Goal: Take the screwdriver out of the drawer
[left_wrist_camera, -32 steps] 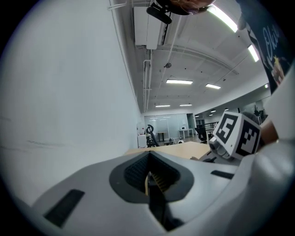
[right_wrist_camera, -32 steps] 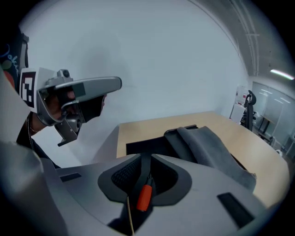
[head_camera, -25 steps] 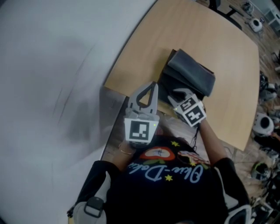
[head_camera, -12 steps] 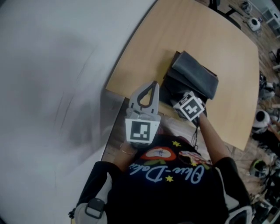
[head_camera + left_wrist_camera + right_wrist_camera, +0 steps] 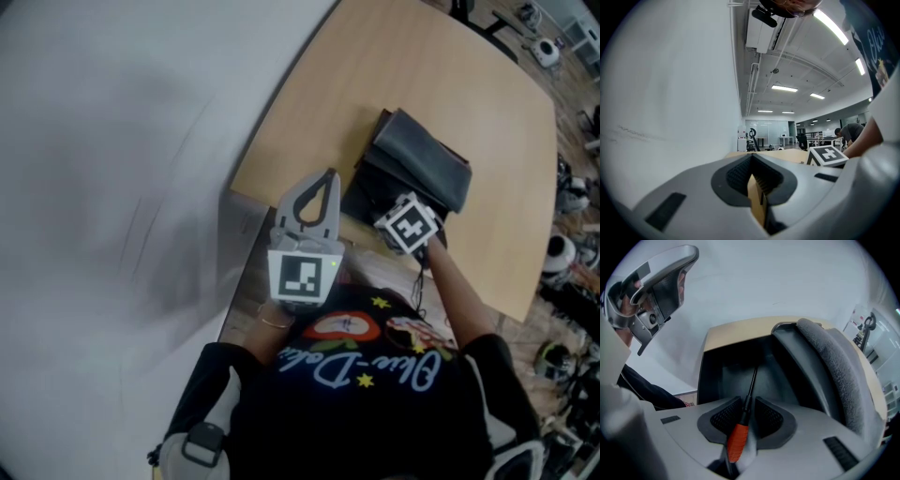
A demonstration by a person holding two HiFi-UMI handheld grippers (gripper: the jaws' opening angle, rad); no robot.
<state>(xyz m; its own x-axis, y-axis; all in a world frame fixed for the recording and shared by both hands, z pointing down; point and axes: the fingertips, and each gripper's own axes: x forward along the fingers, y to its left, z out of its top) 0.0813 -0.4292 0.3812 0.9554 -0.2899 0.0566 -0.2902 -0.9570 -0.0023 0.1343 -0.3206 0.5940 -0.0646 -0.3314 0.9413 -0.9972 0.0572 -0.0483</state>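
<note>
Lifting screwdriver (image 5: 737, 439) | right gripper (image 5: 744, 409) jaws clenched on handle | raise shaft clear of drawer (image 5: 724, 376) (tip points in) | left gripper (image 5: 754, 183) jaws together, empty

Drawer (image 5: 726, 371) on the table (image 5: 412, 75); screwdriver (image 5: 738, 439) in right tongs (image 5: 744, 411) at its mouth; left tongs (image 5: 327, 180) leftward.

Head view overhead, right gripper view into drawer (image 5: 736, 373)

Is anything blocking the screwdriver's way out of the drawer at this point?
Nothing visible does. The right tool is shut on the screwdriver, its shaft pointing into the open drawer; the grey cover lies to the side, not across.
</note>
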